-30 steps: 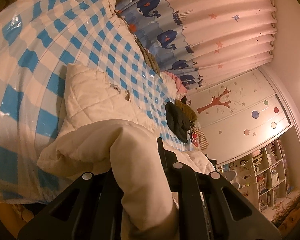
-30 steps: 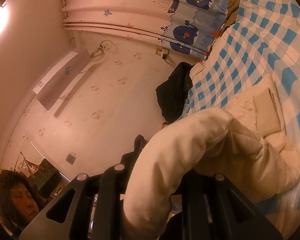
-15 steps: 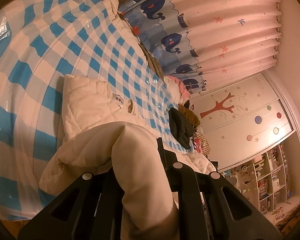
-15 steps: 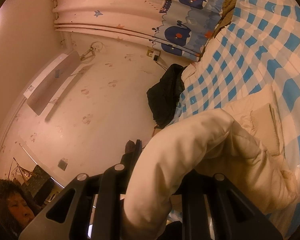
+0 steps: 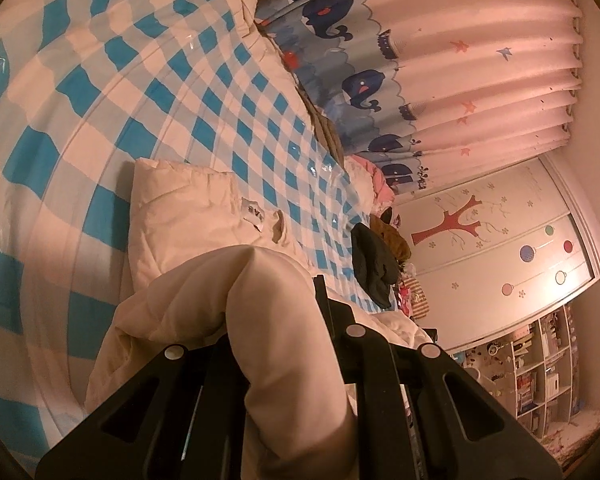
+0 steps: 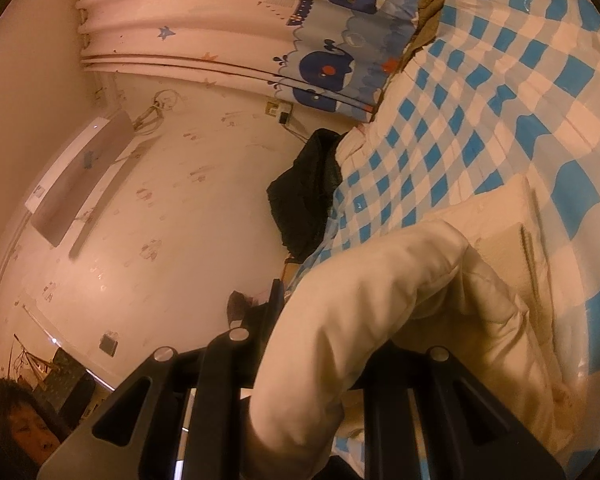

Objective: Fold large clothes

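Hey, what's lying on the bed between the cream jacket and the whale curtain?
In the left wrist view, only bare blue-checked bedcover separates the cream jacket from the whale curtain; a brown cloth runs along the bed's far edge.

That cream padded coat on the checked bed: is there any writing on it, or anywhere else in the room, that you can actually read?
Neck label on the cream coat: dark marks, too small and blurred to read.
Sticker on the wall air conditioner: too small to read.
Book spines on the shelves: too small to read.
Whale curtain: pictures only, no words.
No text reads clearly anywhere.
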The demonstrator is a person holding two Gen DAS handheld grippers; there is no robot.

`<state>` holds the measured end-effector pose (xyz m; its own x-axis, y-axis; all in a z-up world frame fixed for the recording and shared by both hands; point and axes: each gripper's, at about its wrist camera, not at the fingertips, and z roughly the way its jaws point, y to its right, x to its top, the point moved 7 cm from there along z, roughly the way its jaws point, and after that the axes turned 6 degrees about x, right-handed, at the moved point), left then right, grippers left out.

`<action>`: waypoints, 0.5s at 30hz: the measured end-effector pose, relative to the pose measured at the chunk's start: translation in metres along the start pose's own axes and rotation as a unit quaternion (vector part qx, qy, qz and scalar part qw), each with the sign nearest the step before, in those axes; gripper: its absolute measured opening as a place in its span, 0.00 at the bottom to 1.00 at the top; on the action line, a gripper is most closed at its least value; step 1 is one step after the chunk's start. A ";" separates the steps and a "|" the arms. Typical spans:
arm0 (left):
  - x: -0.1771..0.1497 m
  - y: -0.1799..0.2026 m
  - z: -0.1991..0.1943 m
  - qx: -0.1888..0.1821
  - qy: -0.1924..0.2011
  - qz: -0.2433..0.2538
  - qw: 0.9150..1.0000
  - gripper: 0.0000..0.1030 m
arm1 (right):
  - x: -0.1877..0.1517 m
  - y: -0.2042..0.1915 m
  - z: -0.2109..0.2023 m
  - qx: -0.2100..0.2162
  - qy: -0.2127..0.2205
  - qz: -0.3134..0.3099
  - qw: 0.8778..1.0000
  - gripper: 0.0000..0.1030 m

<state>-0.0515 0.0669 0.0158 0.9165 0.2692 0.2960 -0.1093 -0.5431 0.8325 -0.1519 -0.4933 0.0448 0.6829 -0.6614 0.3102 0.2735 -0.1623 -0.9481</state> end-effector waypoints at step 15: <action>0.022 -0.022 0.031 0.016 -0.007 -0.026 1.000 0.09 | 0.019 0.038 0.018 -0.038 -0.002 0.022 0.999 0.18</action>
<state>-0.0166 0.0596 -0.0104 0.9256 0.2875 0.2462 -0.0491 -0.5537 0.8313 -0.1165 -0.4988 0.0156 0.6952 -0.6665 0.2692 0.1921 -0.1886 -0.9631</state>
